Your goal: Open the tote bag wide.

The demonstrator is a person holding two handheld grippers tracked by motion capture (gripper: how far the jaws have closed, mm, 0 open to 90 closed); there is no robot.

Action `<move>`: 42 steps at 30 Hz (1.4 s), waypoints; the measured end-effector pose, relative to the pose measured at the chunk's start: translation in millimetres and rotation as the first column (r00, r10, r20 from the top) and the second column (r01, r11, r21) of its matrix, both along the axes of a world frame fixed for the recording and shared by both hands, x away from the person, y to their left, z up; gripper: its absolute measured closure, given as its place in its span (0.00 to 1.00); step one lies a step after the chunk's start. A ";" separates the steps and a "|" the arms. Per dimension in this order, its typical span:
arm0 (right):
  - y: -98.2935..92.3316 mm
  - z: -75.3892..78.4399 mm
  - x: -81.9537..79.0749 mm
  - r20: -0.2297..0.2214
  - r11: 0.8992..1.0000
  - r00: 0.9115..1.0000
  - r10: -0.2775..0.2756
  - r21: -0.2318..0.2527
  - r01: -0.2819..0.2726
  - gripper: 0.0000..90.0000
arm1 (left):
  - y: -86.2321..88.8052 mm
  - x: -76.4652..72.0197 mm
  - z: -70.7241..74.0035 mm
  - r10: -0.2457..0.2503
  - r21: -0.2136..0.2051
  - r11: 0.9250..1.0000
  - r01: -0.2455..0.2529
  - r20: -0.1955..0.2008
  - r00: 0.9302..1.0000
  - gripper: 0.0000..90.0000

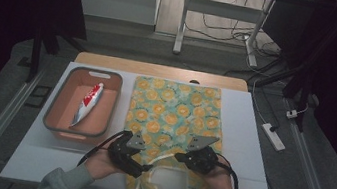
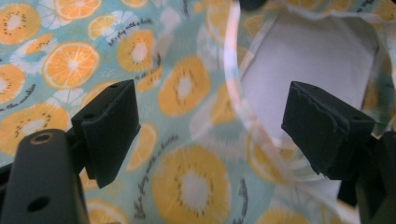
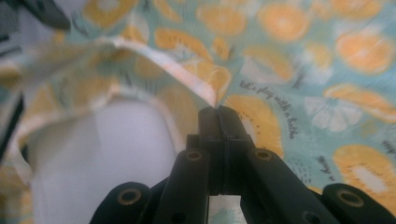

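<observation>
Gripping, right tool (image 3: 218, 112): jaws pressed together on bag rim (image 3: 187, 77)
Left tool (image 2: 210, 135): jaws spread over bag (image 1: 174, 110) by its handle
Bag: flat, tabletop (image 1: 251, 137) centre
Bin (image 1: 58, 123): left, holds packet (image 1: 86, 105)

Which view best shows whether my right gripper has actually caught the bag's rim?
The right gripper view: the right gripper is shut on the bag rim's edge. The high view shows that gripper at the bag's mouth, grip unclear. The left gripper view shows fabric and the mouth.
</observation>
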State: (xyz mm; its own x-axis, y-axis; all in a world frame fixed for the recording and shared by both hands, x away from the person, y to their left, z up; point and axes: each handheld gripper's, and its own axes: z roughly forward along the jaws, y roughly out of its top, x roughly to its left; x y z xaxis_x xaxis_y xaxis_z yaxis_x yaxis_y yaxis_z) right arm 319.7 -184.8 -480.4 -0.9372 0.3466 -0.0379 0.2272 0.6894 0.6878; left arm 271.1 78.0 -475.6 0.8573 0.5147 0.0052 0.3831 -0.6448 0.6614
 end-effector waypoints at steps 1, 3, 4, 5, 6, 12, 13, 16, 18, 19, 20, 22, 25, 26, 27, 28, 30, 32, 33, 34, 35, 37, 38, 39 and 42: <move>-1.7 5.1 -0.4 0.011 1.000 1.000 -0.004 0.021 0.004 1.00 | 2.4 -3.3 2.3 -0.005 -0.010 1.000 0.005 0.002 1.000 0.21; -4.8 15.0 -0.2 0.027 0.998 1.000 -0.015 0.066 0.014 1.00 | 3.1 -4.5 3.3 -0.006 -0.018 1.000 0.006 0.001 1.000 0.21; -4.8 15.0 -0.2 0.027 0.998 1.000 -0.015 0.066 0.014 1.00 | 3.5 -5.0 4.1 -0.011 -0.022 1.000 0.012 0.002 1.000 0.21; -7.1 22.8 2.1 0.033 0.995 0.999 -0.024 0.102 0.020 1.00 | 3.0 -5.1 4.2 -0.014 -0.025 1.000 0.014 0.003 1.000 0.22; -7.5 25.1 4.1 0.033 0.993 0.999 -0.028 0.116 0.024 1.00 | 1.8 -4.7 4.0 -0.016 -0.019 1.000 0.016 0.002 1.000 0.22; -7.9 18.6 17.9 -0.004 0.993 0.998 -0.055 0.108 0.055 1.00 | -7.2 -18.9 6.6 -0.097 -0.008 0.995 0.097 0.007 0.995 0.24; -7.7 16.4 19.1 -0.013 0.993 0.998 -0.059 0.102 0.060 1.00 | -9.3 -23.0 7.2 -0.119 -0.014 0.993 0.119 0.002 0.993 0.24; -7.5 12.5 20.9 -0.021 0.994 0.998 -0.062 0.090 0.064 1.00 | -17.3 -35.8 6.6 -0.203 -0.006 0.979 0.203 -0.019 0.979 0.26; -8.1 9.0 22.5 -0.033 0.994 0.997 -0.066 0.081 0.069 1.00 | -23.3 -43.7 4.4 -0.252 0.015 0.967 0.253 -0.028 0.967 0.26; -8.5 8.2 22.9 -0.034 0.994 0.997 -0.069 0.082 0.071 1.00 | -25.2 -47.2 3.3 -0.279 0.021 0.960 0.279 -0.034 0.960 0.27; -8.5 8.2 22.9 -0.034 0.994 0.997 -0.069 0.082 0.071 1.00 | -26.2 -50.7 2.2 -0.302 0.026 0.953 0.303 -0.038 0.953 0.27; -10.3 7.3 23.7 -0.041 0.994 0.996 -0.074 0.080 0.077 1.00 | -26.3 -57.1 -1.1 -0.331 0.032 0.942 0.333 -0.046 0.942 0.28; -11.0 6.5 24.6 -0.045 0.994 0.996 -0.076 0.080 0.079 1.00 | -24.4 -66.3 -7.9 -0.352 0.045 0.934 0.355 -0.060 0.934 0.29; -11.4 5.0 25.9 -0.050 0.994 0.996 -0.075 0.077 0.079 1.00 | -24.2 -69.2 -10.1 -0.353 0.064 0.932 0.357 -0.058 0.934 0.28; -11.4 5.0 25.9 -0.050 0.994 0.996 -0.075 0.077 0.079 1.00 | -23.7 -71.8 -12.1 -0.354 0.087 0.930 0.357 -0.050 0.934 0.28; -11.3 4.1 26.1 -0.056 0.994 0.995 -0.080 0.075 0.084 1.00 | -23.0 -73.5 -14.1 -0.352 0.101 0.930 0.355 -0.046 0.935 0.27; -11.4 2.6 26.8 -0.058 0.994 0.995 -0.084 0.071 0.088 1.00 | -22.1 -73.8 -19.7 -0.342 0.102 0.933 0.346 -0.052 0.938 0.27; -11.5 2.0 27.1 -0.059 0.994 0.995 -0.085 0.067 0.088 1.00 | -24.4 -72.3 -26.9 -0.330 0.133 0.933 0.333 -0.050 0.943 0.32; -11.5 2.1 27.0 -0.058 0.994 0.995 -0.085 0.067 0.089 1.00 | -26.0 -70.9 -30.3 -0.321 0.146 0.934 0.325 -0.051 0.946 0.37; -11.6 2.2 27.0 -0.059 0.994 0.995 -0.085 0.067 0.089 1.00 | -27.2 -69.3 -33.1 -0.310 0.154 0.936 0.315 -0.055 0.949 0.43; -11.8 2.2 26.9 -0.059 0.994 0.995 -0.086 0.067 0.090 1.00 | -27.4 -67.6 -34.7 -0.300 0.155 0.939 0.306 -0.060 0.952 0.49; -11.9 2.2 26.7 -0.058 0.994 0.995 -0.087 0.068 0.091 1.00 | -25.5 -64.9 -35.7 -0.295 0.138 0.943 0.303 -0.073 0.953 0.57; -12.3 2.5 26.6 -0.060 0.994 0.995 -0.085 0.067 0.089 1.00 | -24.0 -63.8 -35.1 -0.298 0.128 0.944 0.306 -0.078 0.952 0.67; -12.7 2.5 26.6 -0.060 0.994 0.995 -0.085 0.069 0.089 1.00 | -22.7 -62.9 -34.0 -0.297 0.116 0.945 0.306 -0.086 0.951 0.76; -14.0 2.7 27.3 -0.061 0.993 0.994 -0.086 0.069 0.090 1.00 | -18.7 -60.5 -29.3 -0.301 0.083 0.947 0.310 -0.102 0.948 0.93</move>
State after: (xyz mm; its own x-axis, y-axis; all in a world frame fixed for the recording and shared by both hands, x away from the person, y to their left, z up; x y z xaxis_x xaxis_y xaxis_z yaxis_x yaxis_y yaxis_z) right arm 347.0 -198.9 -477.7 -0.9027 0.4281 0.0432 0.3256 0.6141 0.7190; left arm 210.5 59.2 -504.9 0.9727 0.2286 -0.0402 0.2111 -0.7989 0.5632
